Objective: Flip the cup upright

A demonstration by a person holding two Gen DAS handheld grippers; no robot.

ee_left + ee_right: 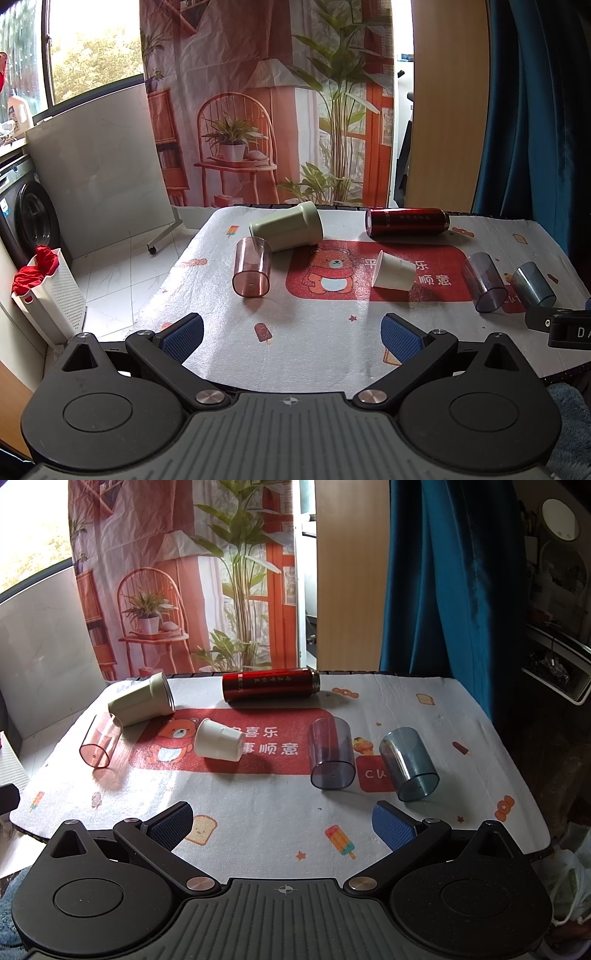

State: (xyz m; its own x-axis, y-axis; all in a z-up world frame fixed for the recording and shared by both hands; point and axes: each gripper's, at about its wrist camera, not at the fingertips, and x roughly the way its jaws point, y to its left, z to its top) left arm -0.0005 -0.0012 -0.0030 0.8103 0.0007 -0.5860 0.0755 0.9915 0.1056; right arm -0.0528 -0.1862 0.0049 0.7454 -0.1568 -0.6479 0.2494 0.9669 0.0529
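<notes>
Several cups lie on their sides on the cloth-covered table (314, 350). A clear pink cup (252, 272) (100, 745) lies at the left, touching a green cup (286, 228) (142, 699). A white paper cup (393, 275) (218, 745) lies in the middle. A red flask (406, 221) (269, 685) lies at the back. A clear purple cup (484, 282) (331, 757) and a blue-grey cup (533, 284) (409, 762) lie at the right. My left gripper (291, 338) is open and empty near the front edge. My right gripper (282, 827) is open and empty, also near the front edge.
A white laundry basket (48, 295) with red cloth and a washing machine (29, 218) stand on the floor at the left. A printed backdrop (266, 103) hangs behind the table. A blue curtain (443, 583) hangs at the right. The right gripper's body (565, 325) shows in the left wrist view.
</notes>
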